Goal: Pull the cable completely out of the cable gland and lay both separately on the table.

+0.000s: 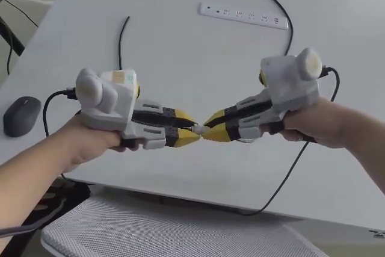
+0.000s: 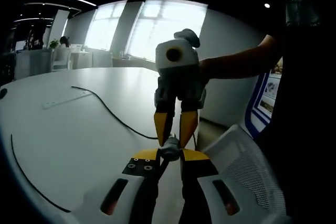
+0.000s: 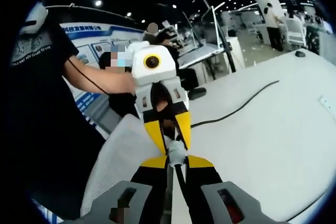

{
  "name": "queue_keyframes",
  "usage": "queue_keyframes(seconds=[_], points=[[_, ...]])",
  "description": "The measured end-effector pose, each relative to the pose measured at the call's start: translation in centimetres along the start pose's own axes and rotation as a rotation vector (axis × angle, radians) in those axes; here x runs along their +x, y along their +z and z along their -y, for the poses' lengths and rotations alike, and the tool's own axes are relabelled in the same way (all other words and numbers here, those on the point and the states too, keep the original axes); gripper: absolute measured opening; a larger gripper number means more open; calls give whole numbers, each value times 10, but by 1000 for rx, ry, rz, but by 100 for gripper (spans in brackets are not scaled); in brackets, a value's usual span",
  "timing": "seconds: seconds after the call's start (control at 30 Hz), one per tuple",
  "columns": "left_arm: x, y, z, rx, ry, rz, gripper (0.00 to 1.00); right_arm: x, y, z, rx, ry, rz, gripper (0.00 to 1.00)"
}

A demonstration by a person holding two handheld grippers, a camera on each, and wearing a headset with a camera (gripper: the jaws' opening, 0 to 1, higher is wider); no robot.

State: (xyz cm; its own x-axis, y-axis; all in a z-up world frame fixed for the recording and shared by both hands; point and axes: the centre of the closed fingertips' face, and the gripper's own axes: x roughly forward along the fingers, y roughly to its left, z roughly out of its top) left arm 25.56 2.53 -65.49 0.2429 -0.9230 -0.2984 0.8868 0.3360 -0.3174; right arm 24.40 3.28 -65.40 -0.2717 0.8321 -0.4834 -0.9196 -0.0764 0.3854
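Mid-air over the near edge of the white worktop (image 1: 180, 40), left gripper (image 1: 192, 130) jaws pinch the small grey plastic cable gland (image 2: 169, 150), right gripper (image 1: 208, 132) jaws nip its thin black cable (image 3: 181, 176), so tbh a jerky pull could fling either floorwards.

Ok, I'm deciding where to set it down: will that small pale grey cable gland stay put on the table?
The small pale grey cable gland looks rounded, so it may roll on the smooth white table. It is tiny between the yellow fingers, so probably light and easily flicked on release.
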Motion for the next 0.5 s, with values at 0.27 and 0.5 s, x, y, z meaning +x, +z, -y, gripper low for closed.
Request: queue_keyframes(seconds=[0.27, 0.5], points=[[1, 5, -1, -60, 3, 25, 15, -5, 1, 1, -218, -126, -17, 7], [5, 1, 2, -90, -4, 9, 15, -2, -6, 1, -378, -184, -69, 7]])
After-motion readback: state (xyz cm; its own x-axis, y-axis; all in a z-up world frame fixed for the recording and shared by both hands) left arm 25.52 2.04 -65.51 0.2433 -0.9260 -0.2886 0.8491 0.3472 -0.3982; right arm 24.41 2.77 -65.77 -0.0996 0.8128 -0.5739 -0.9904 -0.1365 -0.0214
